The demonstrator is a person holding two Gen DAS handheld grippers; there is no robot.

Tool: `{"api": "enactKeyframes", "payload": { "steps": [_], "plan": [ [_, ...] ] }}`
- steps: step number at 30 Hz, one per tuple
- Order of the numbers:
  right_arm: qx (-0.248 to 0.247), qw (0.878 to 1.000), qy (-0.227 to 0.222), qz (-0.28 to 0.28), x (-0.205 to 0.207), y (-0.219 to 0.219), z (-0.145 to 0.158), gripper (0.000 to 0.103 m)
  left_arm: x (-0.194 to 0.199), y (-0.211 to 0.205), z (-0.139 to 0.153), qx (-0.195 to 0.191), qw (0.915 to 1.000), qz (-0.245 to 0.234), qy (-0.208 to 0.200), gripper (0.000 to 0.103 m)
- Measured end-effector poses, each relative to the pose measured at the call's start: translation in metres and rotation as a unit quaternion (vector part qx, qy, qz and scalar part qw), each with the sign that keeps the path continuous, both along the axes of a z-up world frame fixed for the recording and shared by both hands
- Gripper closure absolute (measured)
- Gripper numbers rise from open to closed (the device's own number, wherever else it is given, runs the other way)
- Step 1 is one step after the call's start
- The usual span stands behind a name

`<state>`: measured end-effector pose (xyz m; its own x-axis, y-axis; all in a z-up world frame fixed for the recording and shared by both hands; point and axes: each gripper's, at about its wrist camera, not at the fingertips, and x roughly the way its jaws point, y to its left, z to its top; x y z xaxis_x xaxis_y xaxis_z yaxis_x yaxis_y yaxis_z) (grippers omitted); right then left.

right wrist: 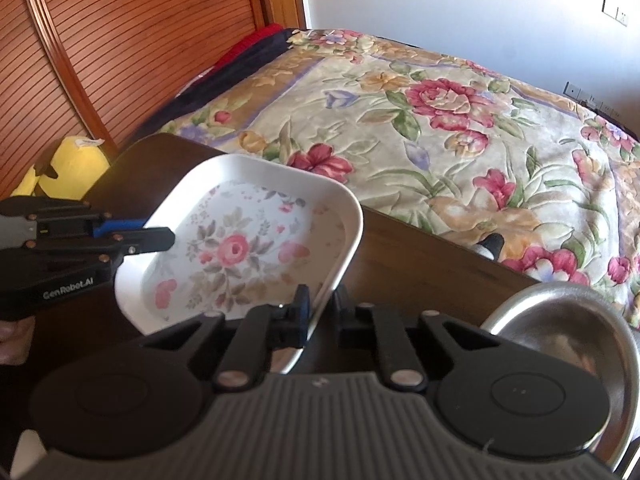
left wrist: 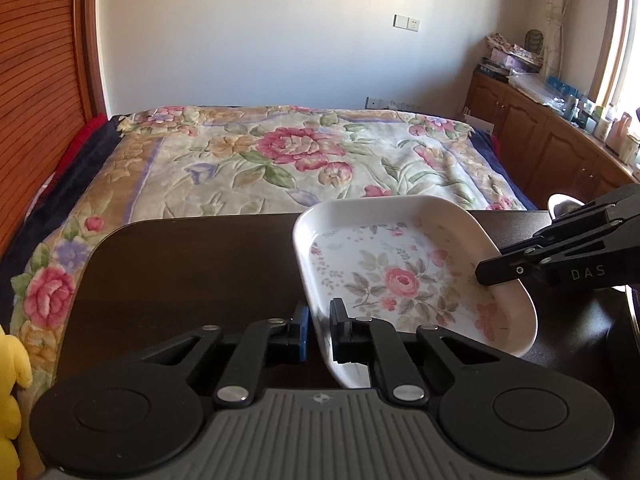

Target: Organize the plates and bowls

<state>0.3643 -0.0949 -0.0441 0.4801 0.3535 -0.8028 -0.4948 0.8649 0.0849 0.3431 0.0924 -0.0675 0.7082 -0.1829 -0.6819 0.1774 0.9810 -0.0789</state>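
Left wrist view: my left gripper (left wrist: 318, 330) is straddling the near rim of the flowered plate (left wrist: 404, 276). Jaws are standing either side of that rim, one outside, one over the inside wall; they are looking pinched on it, though a sliver of gap may remain on the left. The plate is tilting, its near edge raised above the dark worktop (left wrist: 192, 264). My right gripper (left wrist: 500, 270) is coming in from the right, its tip lying over the plate's right rim.

Right wrist view: my right gripper (right wrist: 322, 312) is holding the plate (right wrist: 256, 248) by the rim nearest me, one jaw inside, one below and outside, pressing together on it. The left gripper (right wrist: 160, 238) is reaching in from the left, clamping the opposite rim. The plate is hanging between the two, clear of the worktop (right wrist: 420, 256) on this side as far as I can judge. A steel bowl (right wrist: 560, 332) is sitting just right of my gripper, near the worktop's edge. The bed (right wrist: 460, 120) is lying beyond.

Judgement: I am carrying the plate two-handed. To do it well, I am wanting both grips matched in height so it levels, equal squeeze, slow travel, and clearance from the bowl.
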Motion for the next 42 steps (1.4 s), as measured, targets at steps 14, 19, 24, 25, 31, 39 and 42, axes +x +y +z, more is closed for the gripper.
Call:
{"api": "enactKeyframes", "payload": {
  "steps": [14, 19, 24, 25, 31, 39, 42],
  "plan": [
    [0.002, 1.000, -0.025, 0.009, -0.026, 0.003, 0.024, 0.090, -0.031, 0.002, 0.034, 0.007, 0.9996, 0.005, -0.026, 0.092],
    [0.003, 0.999, -0.038, 0.013, -0.041, 0.001, 0.036, 0.090, -0.047, 0.001, 0.045, 0.008, 0.9993, 0.004, -0.036, 0.092],
    [0.003, 0.999, -0.049, 0.015, -0.058, -0.001, 0.045, 0.089, -0.064, -0.002, 0.055, 0.011, 0.9988, 0.004, -0.047, 0.092],
    [0.003, 0.999, -0.051, 0.016, -0.061, -0.002, 0.046, 0.089, -0.068, -0.003, 0.057, 0.011, 0.9987, 0.003, -0.049, 0.092],
    [0.002, 0.998, -0.064, 0.018, -0.085, -0.006, 0.055, 0.089, -0.092, -0.007, 0.066, 0.014, 0.9981, 0.003, -0.059, 0.092],
    [0.002, 0.997, -0.073, 0.019, -0.115, -0.012, 0.057, 0.089, -0.125, -0.014, 0.069, 0.018, 0.9976, -0.001, -0.066, 0.092],
    [0.002, 0.997, -0.072, 0.018, -0.126, -0.015, 0.053, 0.089, -0.137, -0.017, 0.066, 0.020, 0.9977, -0.003, -0.065, 0.092]
  ]
}}
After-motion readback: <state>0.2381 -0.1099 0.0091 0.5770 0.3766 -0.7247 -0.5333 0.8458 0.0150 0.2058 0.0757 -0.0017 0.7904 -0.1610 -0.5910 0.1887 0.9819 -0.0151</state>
